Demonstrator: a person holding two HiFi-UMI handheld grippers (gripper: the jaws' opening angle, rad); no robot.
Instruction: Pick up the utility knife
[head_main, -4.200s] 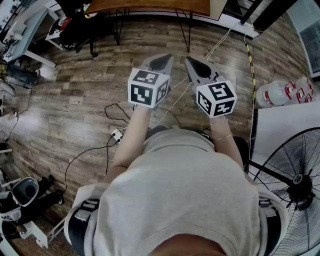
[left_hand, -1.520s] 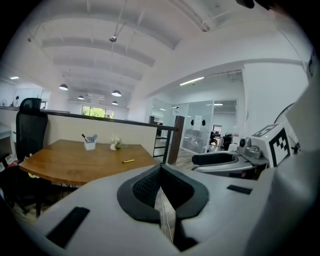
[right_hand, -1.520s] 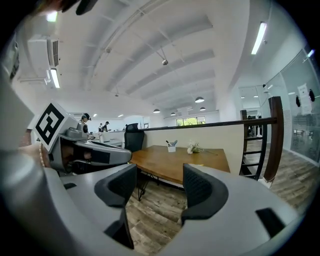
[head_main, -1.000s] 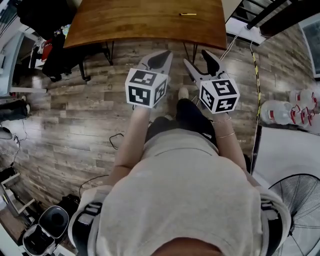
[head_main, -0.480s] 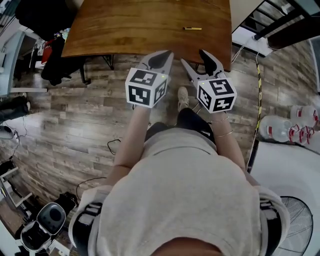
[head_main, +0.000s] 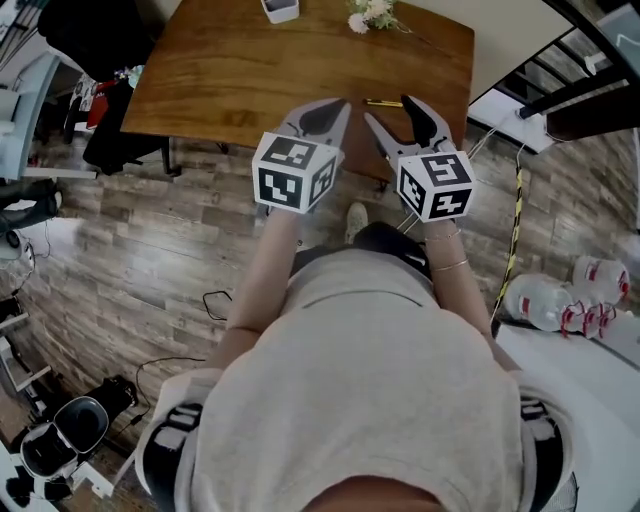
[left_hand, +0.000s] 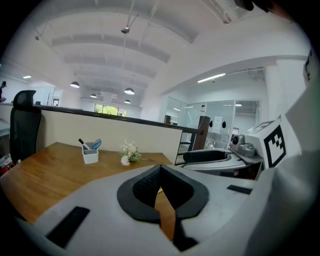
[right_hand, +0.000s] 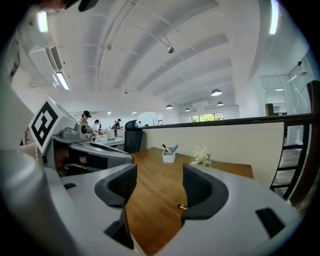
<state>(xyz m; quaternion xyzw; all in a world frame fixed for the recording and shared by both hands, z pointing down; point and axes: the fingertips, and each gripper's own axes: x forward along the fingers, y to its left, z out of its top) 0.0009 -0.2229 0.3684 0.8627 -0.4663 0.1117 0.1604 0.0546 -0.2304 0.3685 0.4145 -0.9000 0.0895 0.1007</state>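
My left gripper (head_main: 322, 110) hangs over the wooden table's (head_main: 230, 70) near edge, jaws pressed together on nothing. My right gripper (head_main: 392, 115) is beside it, jaws spread wide and empty. The utility knife (head_main: 380, 102) lies on the table at top centre of the head view, right at my right jaws' tips. They cover part of it, so only a thin yellow sliver shows. Bare wood runs ahead to the pen cup (head_main: 280, 8) and flowers (head_main: 368, 14), both cut off by the frame's top edge.
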